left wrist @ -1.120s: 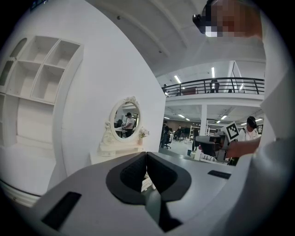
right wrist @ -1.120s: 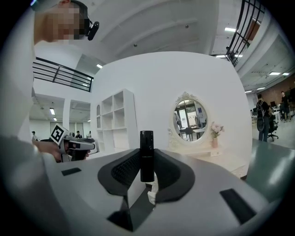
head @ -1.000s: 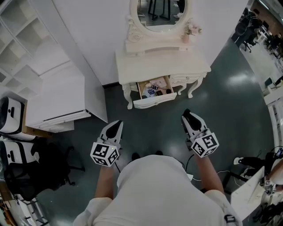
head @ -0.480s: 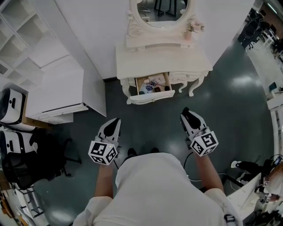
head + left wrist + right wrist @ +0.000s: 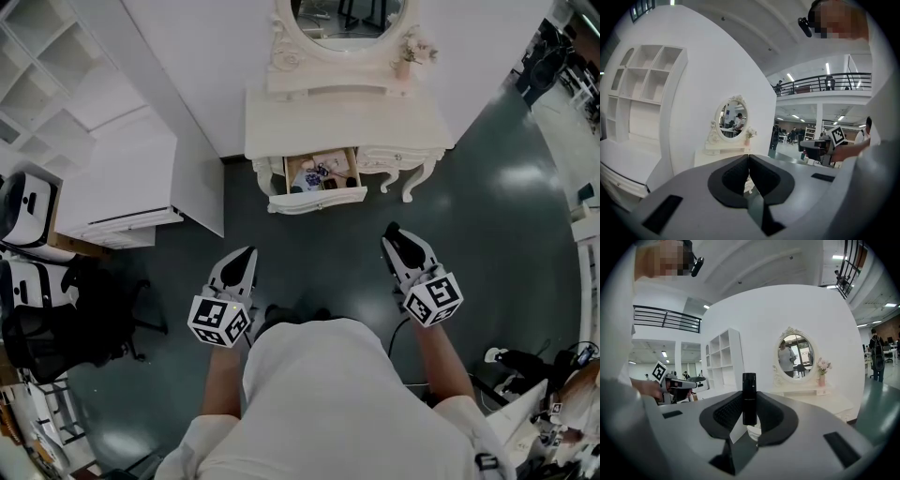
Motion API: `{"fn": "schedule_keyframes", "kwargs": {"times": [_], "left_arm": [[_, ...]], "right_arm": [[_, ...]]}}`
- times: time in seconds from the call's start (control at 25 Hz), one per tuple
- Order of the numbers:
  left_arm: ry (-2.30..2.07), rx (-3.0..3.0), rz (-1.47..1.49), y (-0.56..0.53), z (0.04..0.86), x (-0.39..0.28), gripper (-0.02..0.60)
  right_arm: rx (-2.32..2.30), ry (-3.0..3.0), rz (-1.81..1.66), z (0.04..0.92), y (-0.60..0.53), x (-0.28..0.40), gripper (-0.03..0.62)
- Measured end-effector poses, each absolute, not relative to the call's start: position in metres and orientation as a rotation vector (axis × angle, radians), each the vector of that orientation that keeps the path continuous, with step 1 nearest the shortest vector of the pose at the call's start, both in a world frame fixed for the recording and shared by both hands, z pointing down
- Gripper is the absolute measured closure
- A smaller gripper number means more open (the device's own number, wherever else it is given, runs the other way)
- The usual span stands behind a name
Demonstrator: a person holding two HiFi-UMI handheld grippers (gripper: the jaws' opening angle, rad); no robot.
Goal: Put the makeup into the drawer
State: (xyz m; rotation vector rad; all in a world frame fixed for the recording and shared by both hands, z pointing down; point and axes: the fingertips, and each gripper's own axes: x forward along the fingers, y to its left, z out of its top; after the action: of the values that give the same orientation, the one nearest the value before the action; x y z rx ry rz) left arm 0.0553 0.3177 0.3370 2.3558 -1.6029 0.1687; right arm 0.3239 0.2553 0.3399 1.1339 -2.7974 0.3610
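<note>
Cannot tell apart the small items [image 5: 322, 172] in the open drawer [image 5: 319, 199], too tiny, near twelve o'clock in the head view. Cut off there by the top edge: mirror [image 5: 347, 17]. Hidden from above inside the right gripper [image 5: 394, 234]: black tube [image 5: 749, 394].

Two grippers are showing: one left gripper [image 5: 246, 255] and one right gripper [image 5: 394, 232]. One black makeup tube [image 5: 749, 397] is standing between the right one's jaws. One white dressing table [image 5: 347, 117] is standing at the wall, carrying one oval mirror [image 5: 347, 17] and one vase of flowers [image 5: 410, 56]. One drawer [image 5: 317, 199] is hanging open (the small items inside are too jumbled to count). One shelf unit [image 5: 47, 75] and one low white cabinet [image 5: 122, 178] are standing beside it.
</note>
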Motion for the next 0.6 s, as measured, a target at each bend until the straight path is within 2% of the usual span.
{"fn": "schedule_keyframes", "kwargs": {"times": [0.6], "left_arm": [[-1.586,2.325,0.179,0.284,0.350,0.045,0.565]], "right_arm": [[1.107,-2.771,0.399,0.354,0.221,0.308,0.490]]}}
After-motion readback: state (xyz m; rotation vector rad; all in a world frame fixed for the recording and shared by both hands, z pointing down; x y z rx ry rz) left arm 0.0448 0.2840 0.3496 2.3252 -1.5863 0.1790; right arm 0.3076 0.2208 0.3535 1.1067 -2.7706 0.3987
